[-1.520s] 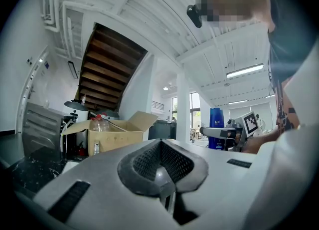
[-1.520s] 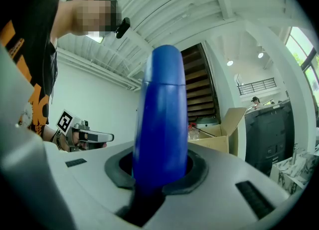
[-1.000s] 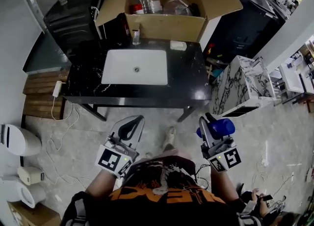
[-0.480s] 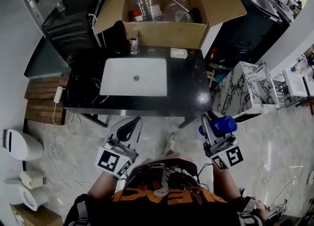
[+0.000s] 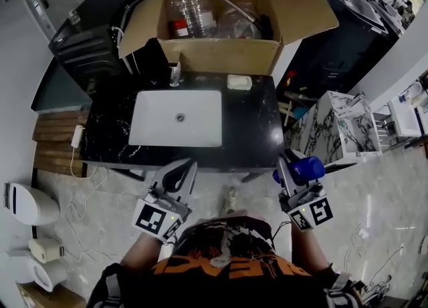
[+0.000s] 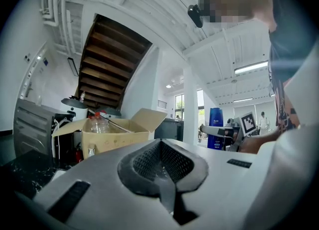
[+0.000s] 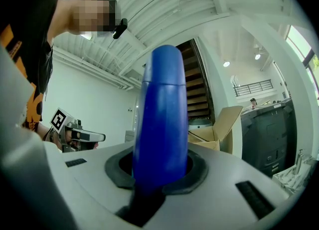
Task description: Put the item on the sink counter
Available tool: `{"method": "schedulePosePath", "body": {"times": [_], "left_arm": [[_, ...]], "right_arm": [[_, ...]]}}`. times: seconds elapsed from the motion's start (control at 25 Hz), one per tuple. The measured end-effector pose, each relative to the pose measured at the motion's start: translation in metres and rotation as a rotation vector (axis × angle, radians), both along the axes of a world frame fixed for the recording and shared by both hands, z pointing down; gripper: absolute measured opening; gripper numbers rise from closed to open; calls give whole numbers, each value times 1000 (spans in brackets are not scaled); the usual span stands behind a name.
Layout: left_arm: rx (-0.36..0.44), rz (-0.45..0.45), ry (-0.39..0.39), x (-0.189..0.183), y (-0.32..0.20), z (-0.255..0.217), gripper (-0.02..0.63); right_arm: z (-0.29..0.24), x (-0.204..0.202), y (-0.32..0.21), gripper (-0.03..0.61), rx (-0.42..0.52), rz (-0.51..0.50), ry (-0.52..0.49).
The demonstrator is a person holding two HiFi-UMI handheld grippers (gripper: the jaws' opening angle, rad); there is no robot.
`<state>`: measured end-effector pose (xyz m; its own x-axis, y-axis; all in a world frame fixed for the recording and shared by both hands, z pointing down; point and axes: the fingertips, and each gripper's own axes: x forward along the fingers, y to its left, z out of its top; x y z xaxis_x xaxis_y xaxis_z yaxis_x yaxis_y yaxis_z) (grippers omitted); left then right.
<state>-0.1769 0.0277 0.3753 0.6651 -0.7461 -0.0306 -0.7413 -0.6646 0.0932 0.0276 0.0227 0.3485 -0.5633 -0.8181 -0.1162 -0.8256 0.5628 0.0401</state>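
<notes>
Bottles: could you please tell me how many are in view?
2: a blue bottle in the right tool, a clear bottle in the cardboard box; others may be hidden there.

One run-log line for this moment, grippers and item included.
right gripper: shut on blue bottle | left gripper: shut, empty | sink counter: ahead, bottle not yet on it

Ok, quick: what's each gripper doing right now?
Left gripper: jaws closed, nothing between them.
Right gripper: jaws closed on the blue bottle.
</notes>
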Motion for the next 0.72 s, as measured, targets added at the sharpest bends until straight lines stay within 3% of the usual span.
{"method": "schedulePosePath", "body": {"times": [0.72], "left_arm": [[-20, -25, -38, 44, -106, 1, 18]], "right_arm": [[9, 36, -115, 97, -10, -47, 14]]}}
